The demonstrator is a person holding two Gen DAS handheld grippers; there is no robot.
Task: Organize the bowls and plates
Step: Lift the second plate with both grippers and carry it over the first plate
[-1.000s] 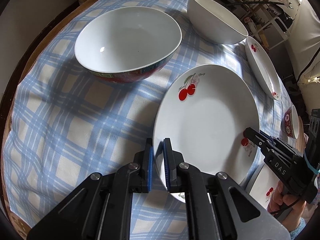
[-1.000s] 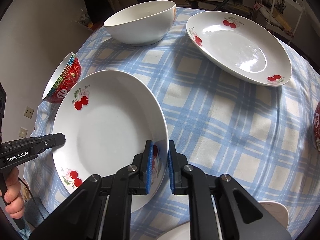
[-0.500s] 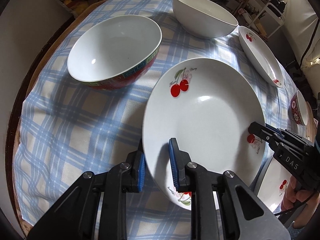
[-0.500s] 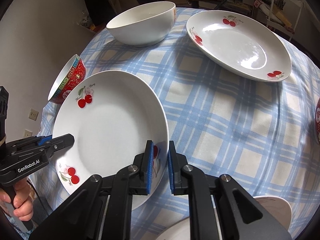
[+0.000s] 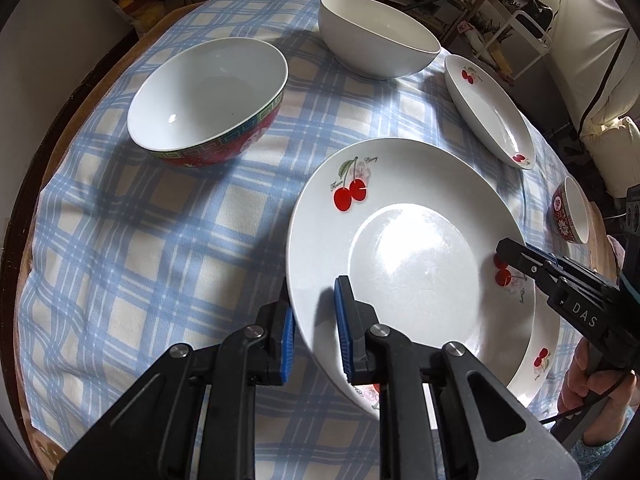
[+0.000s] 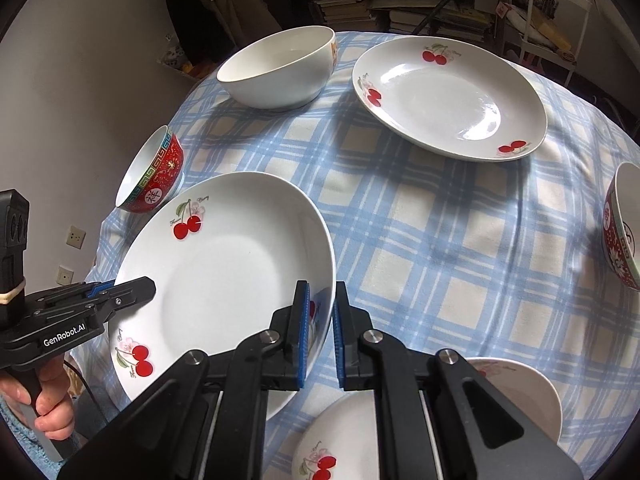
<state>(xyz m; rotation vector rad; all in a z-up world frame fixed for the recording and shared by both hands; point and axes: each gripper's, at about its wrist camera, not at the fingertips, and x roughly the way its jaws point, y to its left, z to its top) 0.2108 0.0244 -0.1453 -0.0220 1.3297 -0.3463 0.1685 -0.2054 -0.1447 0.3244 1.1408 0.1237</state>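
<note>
A white cherry plate [image 5: 412, 256] [image 6: 224, 276] hangs tilted above the blue checked tablecloth, held from two sides. My left gripper [image 5: 314, 282] straddles its near rim, one blue pad under and one on top, and the jaws are closing on it. Seen from the right wrist, the left gripper [image 6: 146, 286] bites the plate's left edge. My right gripper [image 6: 321, 286] is shut on the opposite rim, and the left wrist view shows the right gripper [image 5: 506, 250] at the plate's right edge. A second cherry plate [image 5: 544, 352] [image 6: 516, 384] lies partly under the held one.
On the cloth stand a red-patterned bowl [image 5: 208, 96] [image 6: 154, 176], a plain white bowl [image 5: 380, 44] [image 6: 280, 68], a third cherry plate [image 5: 492, 116] [image 6: 448, 96] and a small red bowl [image 5: 570, 216] [image 6: 622, 224]. Shelves and clutter lie beyond the round table.
The left jaws went from nearly shut beside the rim to straddling it. Both grippers have risen with the plate, which now sits over the lower plate.
</note>
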